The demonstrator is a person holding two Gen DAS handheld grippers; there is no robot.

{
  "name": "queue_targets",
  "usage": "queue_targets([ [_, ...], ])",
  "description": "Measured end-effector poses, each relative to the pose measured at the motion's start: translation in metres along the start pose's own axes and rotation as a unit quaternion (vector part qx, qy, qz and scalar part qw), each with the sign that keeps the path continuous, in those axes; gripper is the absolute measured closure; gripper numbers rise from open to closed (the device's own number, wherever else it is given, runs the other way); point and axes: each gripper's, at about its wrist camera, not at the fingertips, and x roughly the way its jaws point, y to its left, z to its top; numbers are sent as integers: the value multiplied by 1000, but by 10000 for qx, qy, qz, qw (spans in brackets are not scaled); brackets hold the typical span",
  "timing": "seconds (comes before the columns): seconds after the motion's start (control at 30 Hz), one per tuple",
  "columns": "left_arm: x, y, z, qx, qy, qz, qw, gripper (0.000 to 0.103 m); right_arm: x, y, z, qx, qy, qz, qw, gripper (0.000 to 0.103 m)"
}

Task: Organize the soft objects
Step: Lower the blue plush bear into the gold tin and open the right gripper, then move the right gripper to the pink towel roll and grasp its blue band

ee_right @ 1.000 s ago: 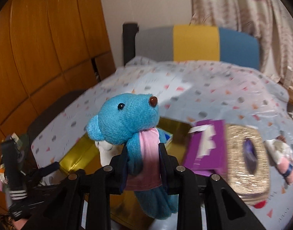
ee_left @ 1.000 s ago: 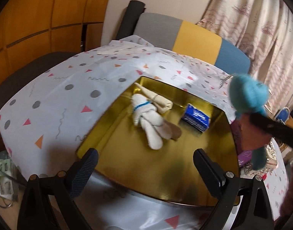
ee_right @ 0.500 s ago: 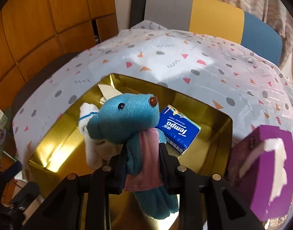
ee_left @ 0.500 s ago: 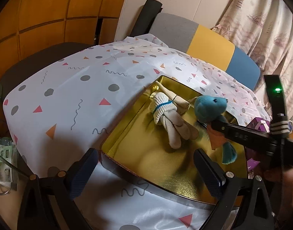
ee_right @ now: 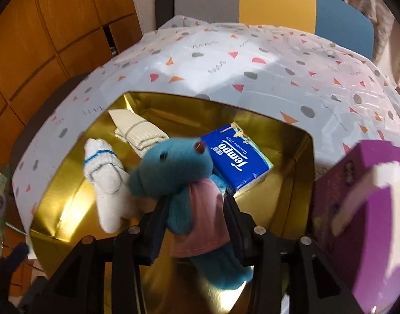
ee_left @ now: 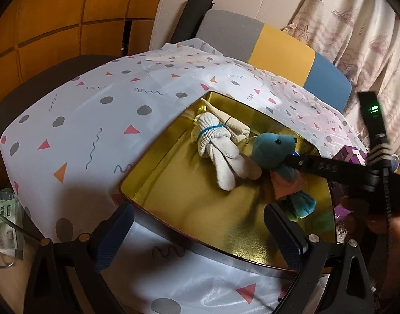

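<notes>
Inside the gold tray (ee_right: pixel 296 183): white rolled sock (ee_right: pixel 105 180), folded beige socks (ee_right: pixel 139 133) and a blue Tempo tissue pack (ee_right: pixel 239 157) crowding the far end, purple tissue box (ee_right: pixel 362 209) just outside. Right gripper (ee_right: pixel 194 214) clamped round the blue plush toy (ee_right: pixel 179 167), pink-shirted, fuzzy, low over the tray. Left gripper (ee_left: pixel 200 233) spread wide, holding nothing.

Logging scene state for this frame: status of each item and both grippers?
left gripper: jaws open, empty, at the tray's near edge
right gripper: jaws shut on the blue plush toy
blue plush toy: held over the tray, pink shirt pinched
gold tray: open, on the tablecloth
white sock bundle: lying in the tray
beige sock: folded, in the tray
tissue pack: sealed, flat in the tray
purple tissue box: outside the tray, tissue sticking out
</notes>
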Motion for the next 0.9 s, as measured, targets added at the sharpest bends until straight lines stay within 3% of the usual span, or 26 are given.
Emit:
queue_targets([
  [0.43, -9, -18, -12, 166, 45, -62, 9998, 3, -100, 1, -34, 74, -968, 652, 9931, 60],
  [0.7, -18, -43, -25, 386, 71, -448, 9982, 3, -157, -44, -85, 367, -1691, 417, 9840, 60],
  [0.9, -24, -74, -41, 724, 151, -755, 9944, 2, -187, -106, -137, 1150, -2060, 20, 9718, 60],
])
